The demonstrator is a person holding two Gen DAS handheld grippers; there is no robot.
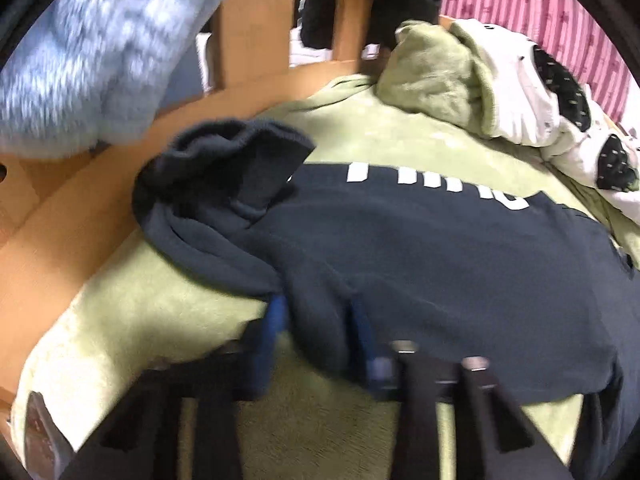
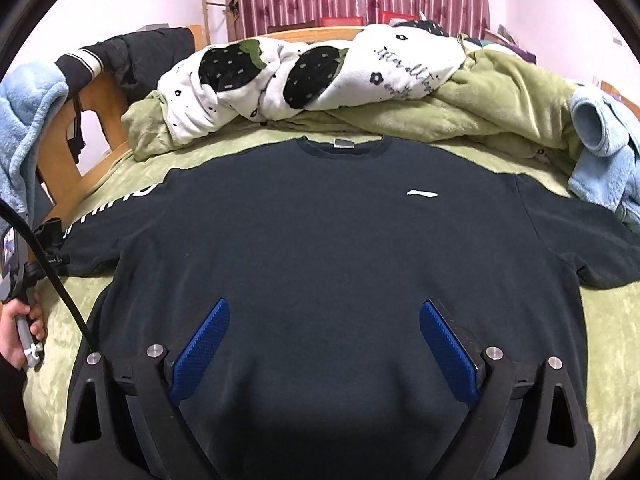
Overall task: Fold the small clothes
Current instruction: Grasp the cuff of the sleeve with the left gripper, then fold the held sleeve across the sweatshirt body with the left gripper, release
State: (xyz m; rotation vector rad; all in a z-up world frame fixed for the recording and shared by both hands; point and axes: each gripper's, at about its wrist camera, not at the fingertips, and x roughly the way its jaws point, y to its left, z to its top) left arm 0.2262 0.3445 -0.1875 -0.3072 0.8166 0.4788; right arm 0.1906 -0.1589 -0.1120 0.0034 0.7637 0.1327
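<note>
Bed with wooden frame [image 2: 100, 96], covered by green plush blanket [image 2: 608, 320]. Lying flat across the near middle, dark navy sweatshirt [image 2: 320, 240], sleeves spread left and right. At the far side, bunched white duvet with black strawberries [image 2: 280, 80]. At far right, crumpled light blue fleece [image 2: 604, 168].

The dark sweatshirt [image 2: 320, 248] is lying flat on the green bed cover [image 2: 600, 340], and the space above its chest is standing open. Beyond the sweatshirt's collar, the bunched white strawberry-print blanket [image 2: 280, 80] is blocking passage. Past the sweatshirt's right sleeve, light blue fleece clothes [image 2: 604, 160] are crowding the edge. Past its left sleeve, the wooden bed frame [image 1: 80, 220] is closing off that side, with a blue fleece garment [image 1: 80, 60] hanging over it.
</note>
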